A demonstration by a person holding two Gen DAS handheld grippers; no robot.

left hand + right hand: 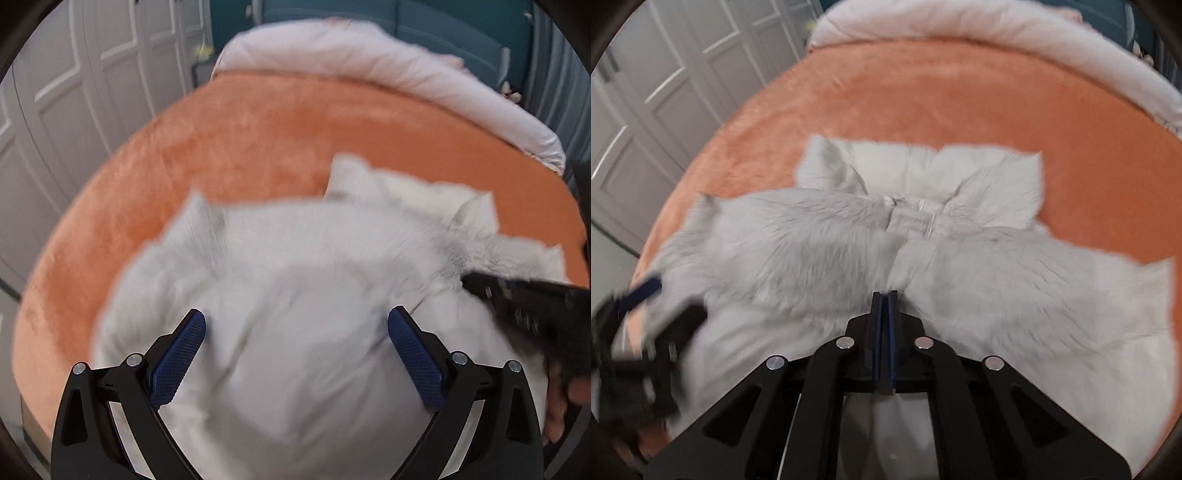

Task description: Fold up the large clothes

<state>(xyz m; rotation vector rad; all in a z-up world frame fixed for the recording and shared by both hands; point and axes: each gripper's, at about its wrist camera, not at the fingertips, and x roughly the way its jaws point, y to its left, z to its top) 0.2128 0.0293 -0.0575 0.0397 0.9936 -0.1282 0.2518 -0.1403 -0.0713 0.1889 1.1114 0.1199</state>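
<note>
White fleece garment [820, 251] on orange blanket [923, 103]; right gripper [884, 295] jaws clamped on it, left gripper [295, 325] jaws apart

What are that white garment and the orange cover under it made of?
The white garment looks like fluffy faux fur or fleece: fine fibres stand out, matte. The orange bed cover looks like plush velvet, with a soft patchy sheen. Blur leaves both uncertain.

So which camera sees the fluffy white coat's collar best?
The right wrist view: the fluffy white coat lies spread on the orange blanket, its collar fully in sight ahead of the shut right gripper. The left wrist view shows the collar blurred, far behind the open left gripper.
</note>
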